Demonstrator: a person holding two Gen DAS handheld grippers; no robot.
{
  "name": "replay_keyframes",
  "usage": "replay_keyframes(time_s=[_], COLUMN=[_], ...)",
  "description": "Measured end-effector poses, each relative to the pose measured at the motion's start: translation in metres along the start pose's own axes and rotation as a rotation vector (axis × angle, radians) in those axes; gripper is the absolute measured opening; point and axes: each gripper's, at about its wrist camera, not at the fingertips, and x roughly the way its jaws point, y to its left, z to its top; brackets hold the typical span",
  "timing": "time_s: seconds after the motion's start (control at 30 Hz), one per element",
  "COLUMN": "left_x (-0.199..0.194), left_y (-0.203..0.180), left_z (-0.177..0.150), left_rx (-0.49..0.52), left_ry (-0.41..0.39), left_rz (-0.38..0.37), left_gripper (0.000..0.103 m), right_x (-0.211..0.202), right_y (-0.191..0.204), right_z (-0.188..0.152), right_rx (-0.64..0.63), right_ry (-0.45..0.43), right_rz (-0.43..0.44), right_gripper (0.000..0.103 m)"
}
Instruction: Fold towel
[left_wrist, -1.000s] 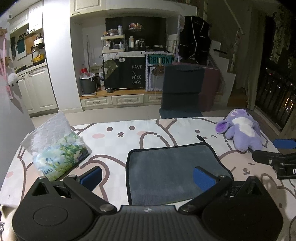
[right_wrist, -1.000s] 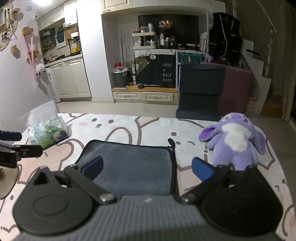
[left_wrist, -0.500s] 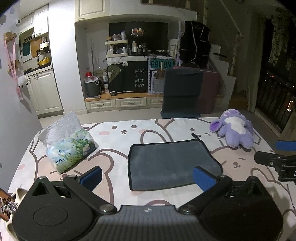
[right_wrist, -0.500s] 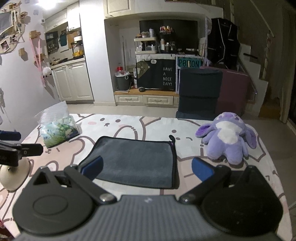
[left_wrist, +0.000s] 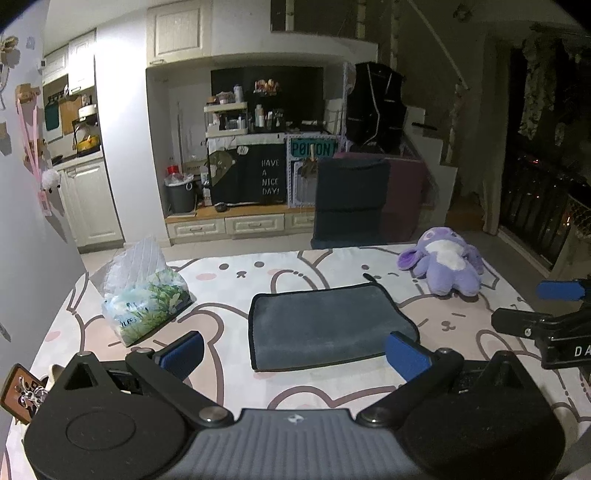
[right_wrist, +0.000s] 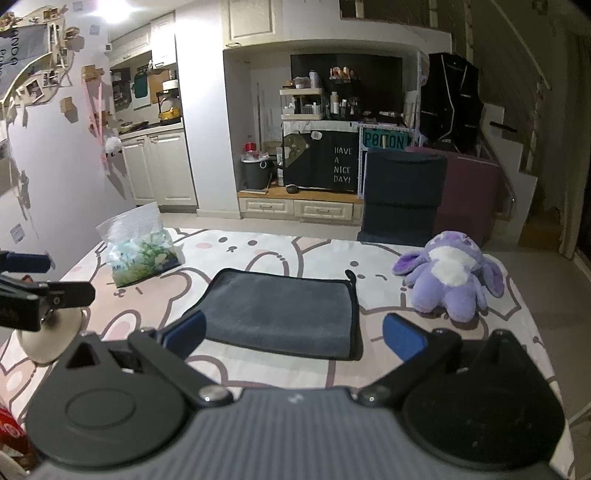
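Observation:
A dark grey towel (left_wrist: 325, 325) with a black hem lies folded and flat on the rabbit-print table cover (left_wrist: 229, 373). It also shows in the right wrist view (right_wrist: 284, 314). My left gripper (left_wrist: 295, 356) is open and empty, held back from the towel's near edge and above the table. My right gripper (right_wrist: 293, 334) is open and empty, also back from the towel's near edge. Each gripper shows at the side of the other's view: the right one (left_wrist: 550, 314) and the left one (right_wrist: 37, 284).
A tissue pack (left_wrist: 144, 295) lies left of the towel. A purple plush toy (left_wrist: 447, 262) lies at the far right. A cream lamp base (right_wrist: 48, 332) stands at the left edge. A dark chair (left_wrist: 351, 199) stands beyond the table's far edge.
Both grippers have pulled back and up from the towel, so it looks smaller and farther. The towel has stayed folded and still. Both grippers stayed open.

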Motion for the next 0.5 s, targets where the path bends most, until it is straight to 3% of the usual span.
replay_keyframes(time_s=[0.5], left_x=[-0.035], left_y=[-0.012], left_z=[-0.033], left_rx=[0.027], left_ry=[-0.016], left_rz=[-0.027], left_gripper=[0.103], right_x=[-0.05], right_y=[0.013], right_z=[-0.029], right_rx=[-0.021], right_ry=[-0.047], right_rz=[0.021], right_gripper=[0.103])
